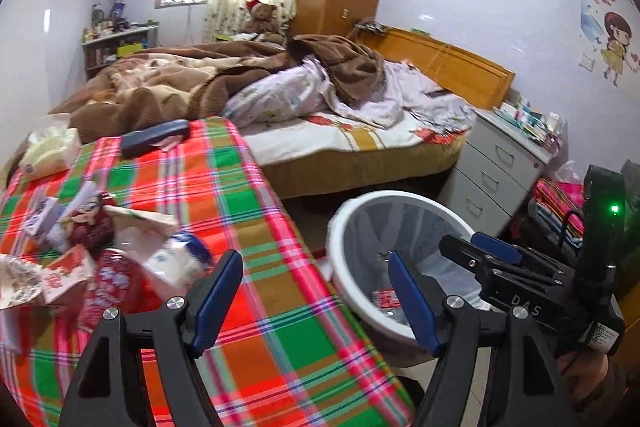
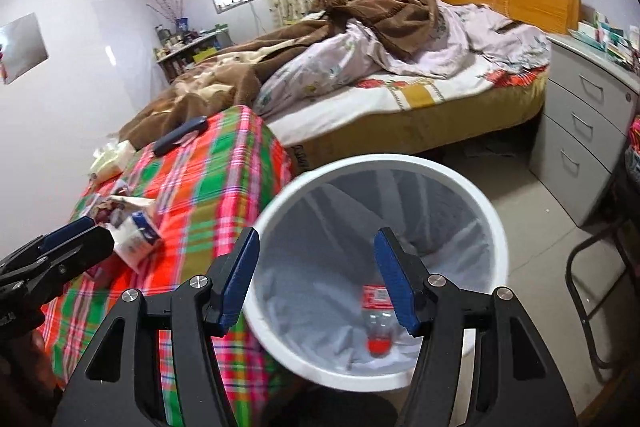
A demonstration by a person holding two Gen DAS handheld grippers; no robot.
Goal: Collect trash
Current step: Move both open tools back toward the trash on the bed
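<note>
While the right hand-held gripper (image 2: pixel 316 279) hangs over the white bin (image 2: pixel 494 227), its blue pads stand apart with nothing between them. A clear bottle (image 2: pixel 378 323) with a red label and red cap lies at the bottom of the bin, on the pale liner. The left hand-held gripper (image 1: pixel 316 299) is also parted about halfway and empty, held over the edge of the counter (image 1: pixel 256 227), which wears a red, green and orange plaid cloth. More trash sits on that cloth at the left: a heap of wrappers (image 1: pixel 80 259) in red and white, blurred, and a blue-and-white carton (image 2: pixel 138 231) just beside them. Farther back on the counter lie a tissue pack (image 1: pixel 50 149) and a dark case (image 1: pixel 154 139). The bin stands on the floor beside the counter, near the bed (image 1: pixel 360 143).
</note>
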